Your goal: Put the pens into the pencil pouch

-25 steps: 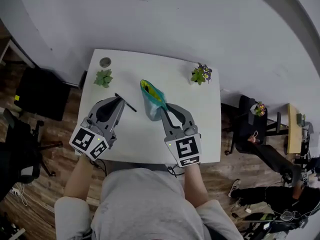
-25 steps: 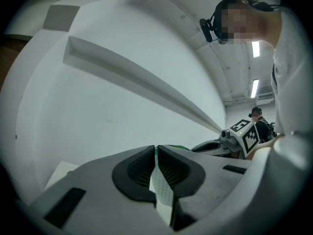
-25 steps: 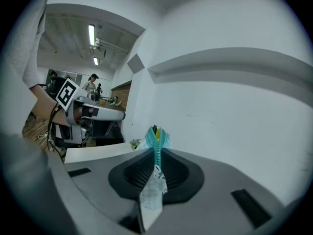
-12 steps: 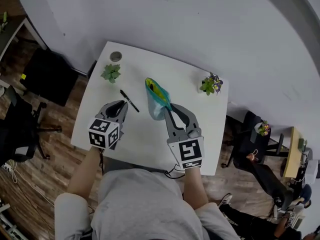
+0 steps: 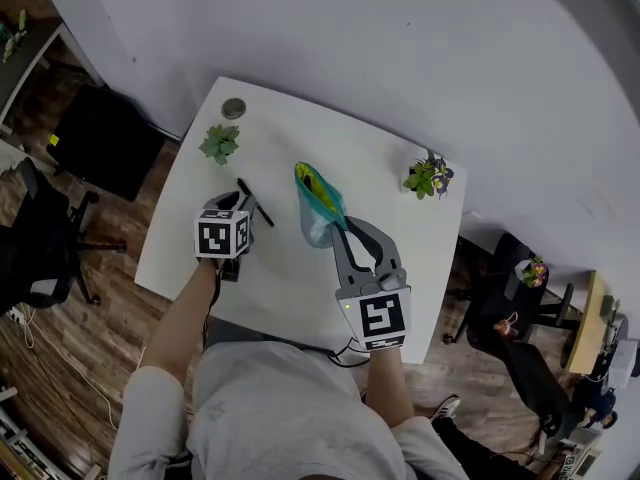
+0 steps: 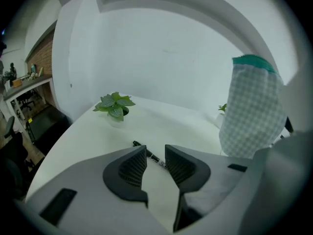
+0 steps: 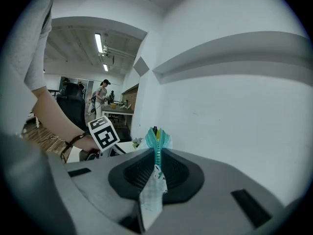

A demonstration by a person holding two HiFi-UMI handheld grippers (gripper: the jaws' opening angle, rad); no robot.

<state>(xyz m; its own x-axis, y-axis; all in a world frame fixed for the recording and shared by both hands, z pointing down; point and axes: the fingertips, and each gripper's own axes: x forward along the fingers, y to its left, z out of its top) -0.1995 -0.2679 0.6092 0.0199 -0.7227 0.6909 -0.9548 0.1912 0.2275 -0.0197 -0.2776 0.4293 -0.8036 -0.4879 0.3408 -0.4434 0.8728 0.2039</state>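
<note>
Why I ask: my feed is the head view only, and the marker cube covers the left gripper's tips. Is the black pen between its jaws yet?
Observer: Not yet. In the left gripper view the left gripper has its jaws apart, having just been opening. The black pen lies on the table just past the tips, untouched.
Operator: And the right one, does it really grip the pouch?
Observer: Yes. In the right gripper view the right gripper is shut on the pencil pouch, pinching its edge along the teal zipper.
</note>
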